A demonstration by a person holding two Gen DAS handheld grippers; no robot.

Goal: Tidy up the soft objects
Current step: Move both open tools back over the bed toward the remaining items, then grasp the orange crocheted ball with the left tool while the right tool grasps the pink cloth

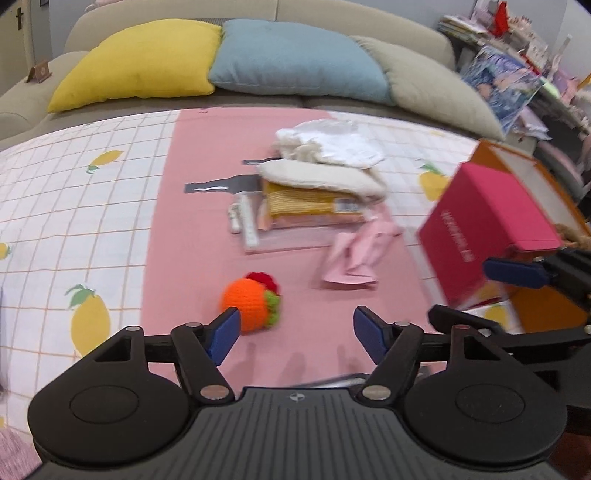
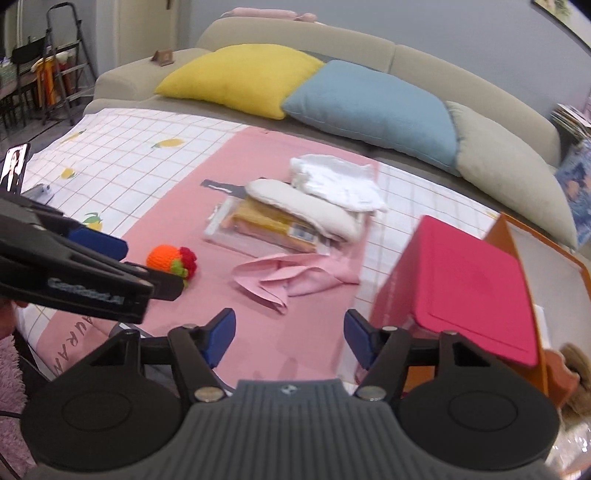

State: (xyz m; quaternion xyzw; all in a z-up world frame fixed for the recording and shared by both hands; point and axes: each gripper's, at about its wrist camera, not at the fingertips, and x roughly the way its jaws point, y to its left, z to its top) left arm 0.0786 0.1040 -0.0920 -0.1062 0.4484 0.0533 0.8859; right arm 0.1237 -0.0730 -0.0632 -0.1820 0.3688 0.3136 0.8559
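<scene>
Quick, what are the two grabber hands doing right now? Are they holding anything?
Left gripper: open, holding nothing, just behind the orange knitted toy.
Right gripper: open, holding nothing, above the pink cloth.

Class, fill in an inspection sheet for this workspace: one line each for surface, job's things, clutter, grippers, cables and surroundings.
Surface: pink cloth over a lemon-print checked sheet.
Job's things: orange crochet toy lying loose; crumpled pink fabric; cream pad and white cloth stacked on a yellow packet.
Clutter: red box by an orange box; grey strip.
Grippers: left gripper open, empty; right gripper open, empty.
Cables: nothing seen.
Surroundings: sofa with yellow cushion, blue cushion and beige cushion; ladder; magazines.
</scene>
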